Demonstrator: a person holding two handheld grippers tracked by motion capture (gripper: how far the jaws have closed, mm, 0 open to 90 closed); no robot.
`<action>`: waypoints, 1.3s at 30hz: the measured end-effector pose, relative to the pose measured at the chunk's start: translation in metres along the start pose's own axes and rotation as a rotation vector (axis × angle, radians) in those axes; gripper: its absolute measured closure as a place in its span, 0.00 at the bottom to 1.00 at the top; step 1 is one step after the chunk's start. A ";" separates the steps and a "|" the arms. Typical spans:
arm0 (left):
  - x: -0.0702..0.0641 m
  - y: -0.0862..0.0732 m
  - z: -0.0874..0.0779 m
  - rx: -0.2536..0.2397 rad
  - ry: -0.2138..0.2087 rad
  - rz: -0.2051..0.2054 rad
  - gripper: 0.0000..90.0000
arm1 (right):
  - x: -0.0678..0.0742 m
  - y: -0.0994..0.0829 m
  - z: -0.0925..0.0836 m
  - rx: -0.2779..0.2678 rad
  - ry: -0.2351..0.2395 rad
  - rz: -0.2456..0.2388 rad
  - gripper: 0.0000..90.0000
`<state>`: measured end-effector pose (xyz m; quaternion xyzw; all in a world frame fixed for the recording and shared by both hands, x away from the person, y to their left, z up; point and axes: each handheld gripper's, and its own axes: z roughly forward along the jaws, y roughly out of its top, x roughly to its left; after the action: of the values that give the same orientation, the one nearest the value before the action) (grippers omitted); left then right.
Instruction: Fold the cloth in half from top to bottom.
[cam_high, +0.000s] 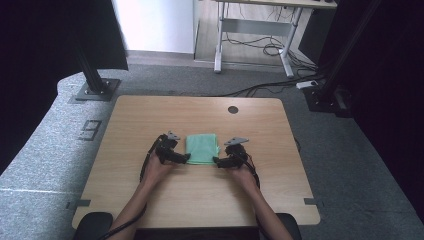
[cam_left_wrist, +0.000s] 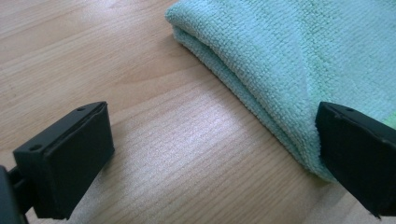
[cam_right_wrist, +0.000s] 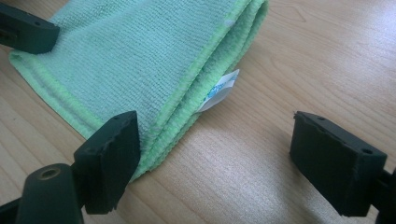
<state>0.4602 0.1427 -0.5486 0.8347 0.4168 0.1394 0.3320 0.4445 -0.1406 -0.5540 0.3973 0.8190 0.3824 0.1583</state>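
A folded green microfibre cloth (cam_high: 202, 148) lies flat at the middle of the wooden table (cam_high: 150, 115). My left gripper (cam_high: 186, 158) is at its near left corner and my right gripper (cam_high: 216, 161) at its near right corner. In the left gripper view the cloth (cam_left_wrist: 289, 60) has its folded edge running toward the right jaw, and the left gripper (cam_left_wrist: 212, 158) stands wide open over bare wood. In the right gripper view the right gripper (cam_right_wrist: 222, 158) is also wide open, its left jaw over the cloth (cam_right_wrist: 140, 56) corner. A white label (cam_right_wrist: 219, 88) sticks out of the stacked edges.
A round cable hole (cam_high: 233, 109) sits in the table's far edge. Bare wood surrounds the cloth on all sides. Black frame posts (cam_high: 92, 75) stand on the grey floor beyond the table, and a white-legged desk (cam_high: 255, 30) with loose cables is farther back.
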 end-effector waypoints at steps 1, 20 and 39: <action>0.000 0.000 0.000 0.000 0.000 0.000 0.00 | 0.000 0.000 0.000 0.000 -0.001 0.001 0.18; -0.009 0.004 -0.011 -0.030 -0.024 0.007 0.00 | 0.003 0.006 -0.014 -0.002 0.032 -0.014 0.16; -0.025 -0.001 -0.057 -0.088 -0.048 0.098 0.00 | 0.006 0.004 -0.054 0.002 0.049 -0.064 0.10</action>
<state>0.4157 0.1485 -0.5060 0.8418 0.3606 0.1537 0.3711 0.4125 -0.1615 -0.5157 0.3618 0.8352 0.3861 0.1501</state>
